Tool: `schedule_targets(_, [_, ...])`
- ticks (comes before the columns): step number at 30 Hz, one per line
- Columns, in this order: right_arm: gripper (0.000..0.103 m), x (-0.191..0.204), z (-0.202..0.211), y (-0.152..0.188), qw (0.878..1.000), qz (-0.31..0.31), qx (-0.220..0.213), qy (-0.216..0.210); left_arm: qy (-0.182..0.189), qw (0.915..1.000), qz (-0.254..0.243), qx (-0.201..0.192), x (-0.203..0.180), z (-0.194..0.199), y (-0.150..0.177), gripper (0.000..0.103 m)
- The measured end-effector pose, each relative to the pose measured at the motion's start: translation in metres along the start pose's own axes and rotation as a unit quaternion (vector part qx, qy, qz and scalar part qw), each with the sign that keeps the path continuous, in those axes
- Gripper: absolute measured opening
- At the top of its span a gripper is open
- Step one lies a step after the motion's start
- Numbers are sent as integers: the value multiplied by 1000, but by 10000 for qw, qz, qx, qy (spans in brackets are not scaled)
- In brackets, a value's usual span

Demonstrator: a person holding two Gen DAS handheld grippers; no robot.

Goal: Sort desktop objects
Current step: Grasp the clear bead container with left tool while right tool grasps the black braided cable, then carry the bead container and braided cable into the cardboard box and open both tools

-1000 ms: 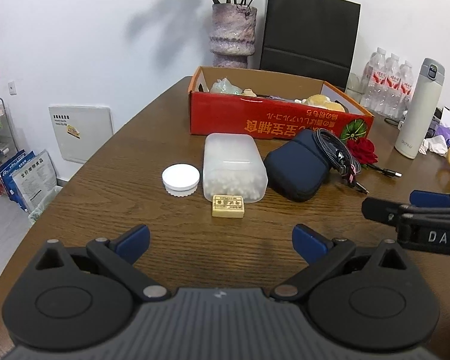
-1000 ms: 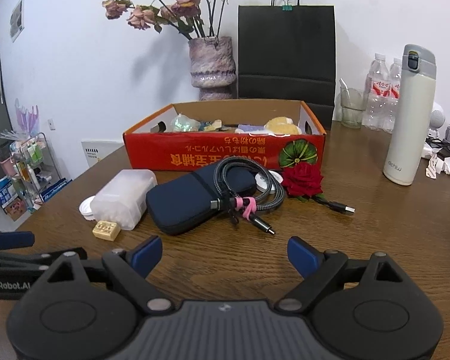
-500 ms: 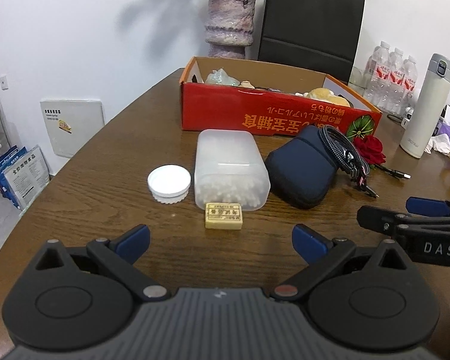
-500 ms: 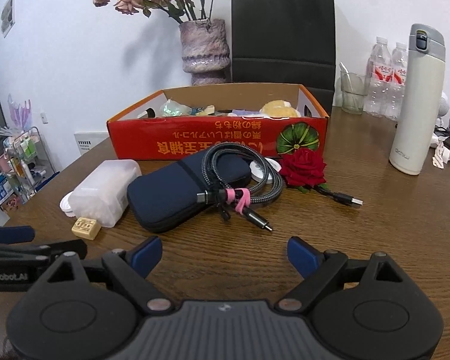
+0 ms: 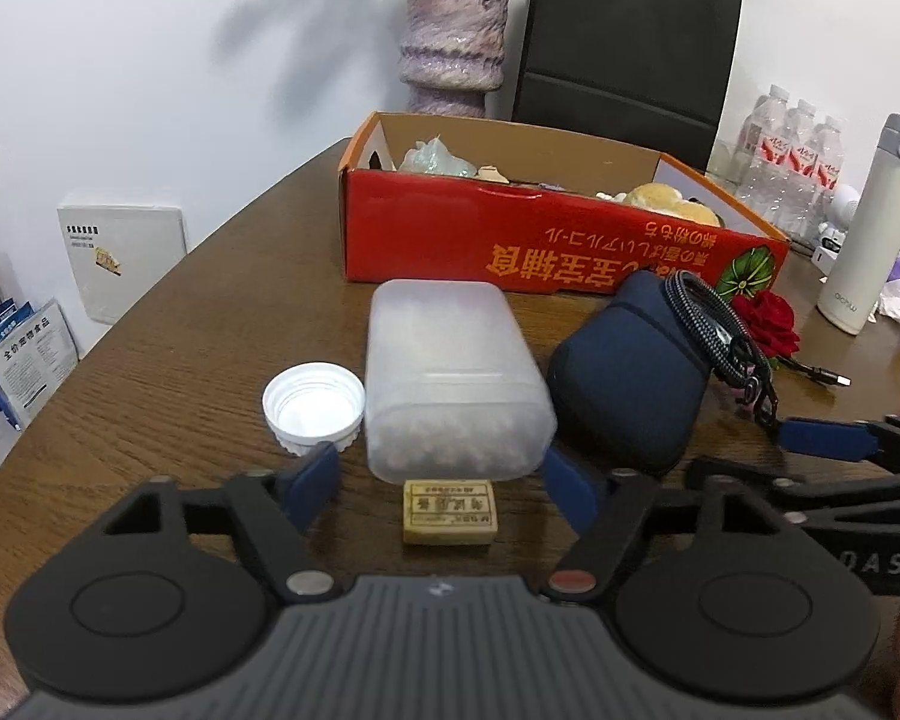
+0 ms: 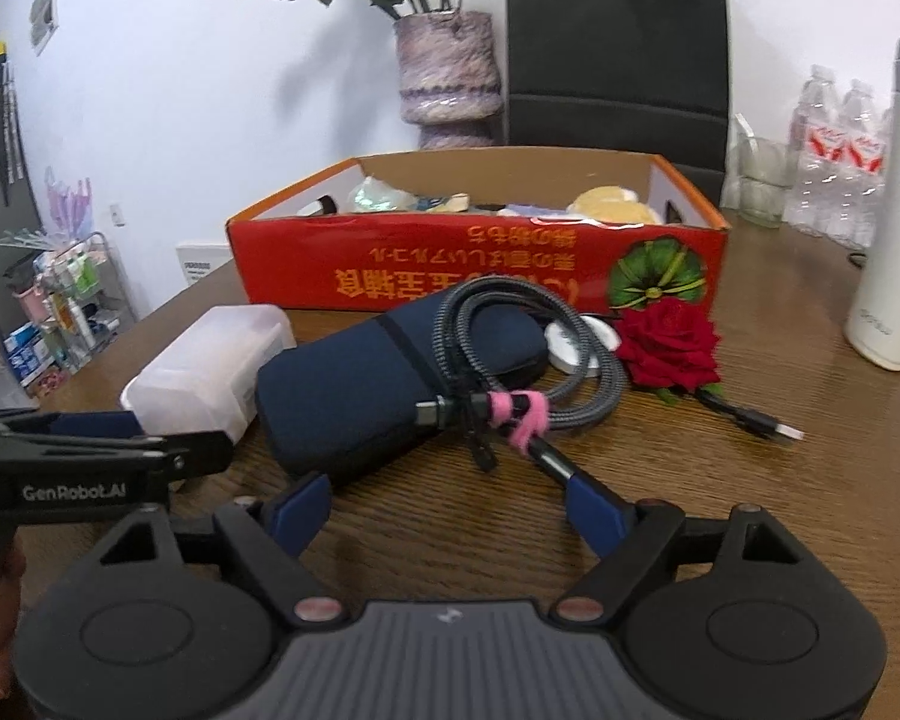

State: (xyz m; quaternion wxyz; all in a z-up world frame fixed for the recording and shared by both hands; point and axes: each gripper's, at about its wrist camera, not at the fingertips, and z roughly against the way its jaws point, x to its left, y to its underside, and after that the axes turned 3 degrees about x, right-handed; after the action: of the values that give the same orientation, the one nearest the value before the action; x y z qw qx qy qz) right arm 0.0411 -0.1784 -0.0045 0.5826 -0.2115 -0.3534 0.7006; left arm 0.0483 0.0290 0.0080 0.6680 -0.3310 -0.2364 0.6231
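A red cardboard box [image 5: 546,252] with several items inside stands at the back of the wooden table; it also shows in the right wrist view [image 6: 480,264]. In front lie a white cap [image 5: 313,405], a frosted plastic case [image 5: 453,384], a small yellow eraser [image 5: 449,510], a navy pouch [image 5: 627,384] with a coiled braided cable [image 6: 528,354] on it, and a red rose [image 6: 669,343]. My left gripper [image 5: 441,489] is open, its fingers either side of the eraser. My right gripper [image 6: 447,513] is open just before the pouch [image 6: 360,390].
A white thermos [image 5: 870,228], water bottles [image 5: 792,162] and a vase [image 5: 453,45] with a black paper bag [image 5: 624,48] stand behind the box. A loose USB plug [image 6: 762,423] lies right of the rose. The table's left edge is near the cap.
Both grippers have moved forward and lower toward the objects. The left one now brackets the eraser; the right one has closed in on the pouch and cable.
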Motion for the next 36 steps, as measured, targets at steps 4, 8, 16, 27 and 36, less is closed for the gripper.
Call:
schedule_targets(4, [80,10,-6,-5,9998,159,-45,-131,-23,9999,115,-29,8,7,-3,48])
schedule_targets(8, [80,11,0,-11,9996,129,-176,-196,269,9992,251,-171,21,18,-8,74])
schedule_targets(16, [72,-14,-8,-42,9977,-495,-459,-14,264,9995,-149,101,-2,-26,-51,95])
schedule_targets(27, [12,-32,-11,-44,9969,-643,-414,-192,469,9986,167,-180,-1,-13,-53,66])
schedule_targets(36, [9,-52,60,-37,9874,-906,-1158,-577,710,9932,406,-834,-3,51,-64,66])
